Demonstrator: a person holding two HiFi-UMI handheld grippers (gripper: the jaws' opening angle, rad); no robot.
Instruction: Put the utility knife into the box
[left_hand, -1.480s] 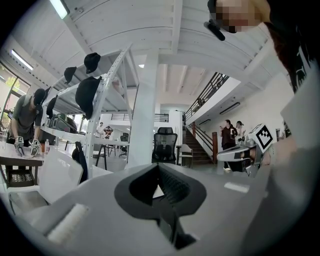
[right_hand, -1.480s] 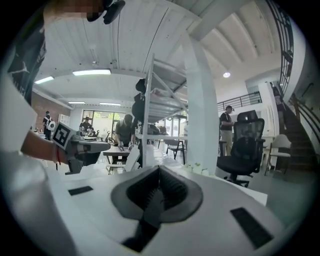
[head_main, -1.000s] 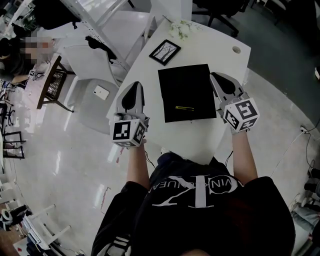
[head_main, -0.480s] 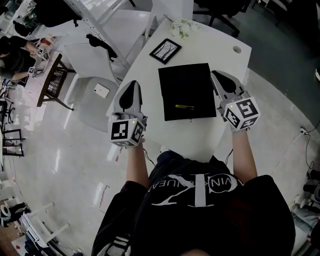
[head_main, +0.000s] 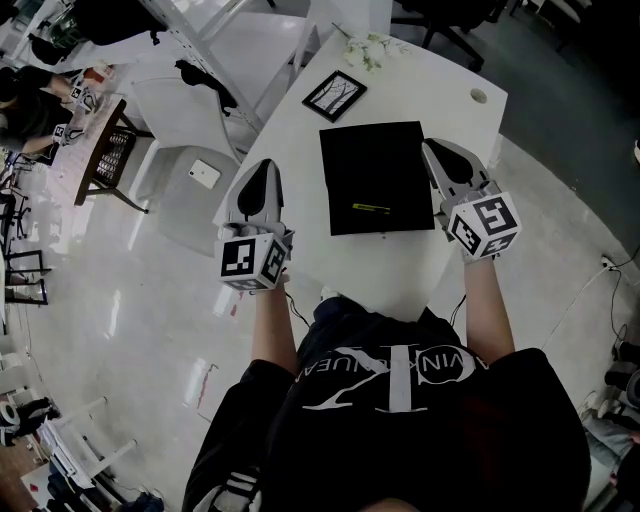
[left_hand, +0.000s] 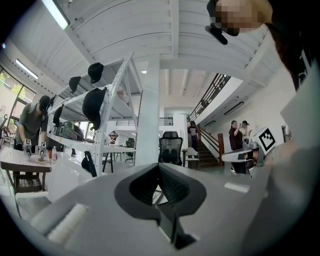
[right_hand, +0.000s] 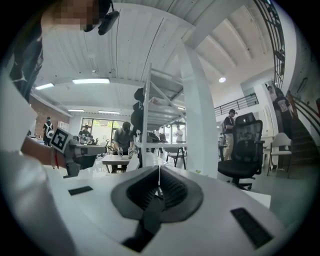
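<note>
White table | utility knife on black box, between left gripper and right gripper, apart | fingers closed, empty

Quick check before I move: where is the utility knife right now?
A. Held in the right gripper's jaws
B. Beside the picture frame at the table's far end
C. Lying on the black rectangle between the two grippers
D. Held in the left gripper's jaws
C: the utility knife lies on the black rectangle, while the left gripper and the right gripper flank it, each with jaws together on nothing.
</note>
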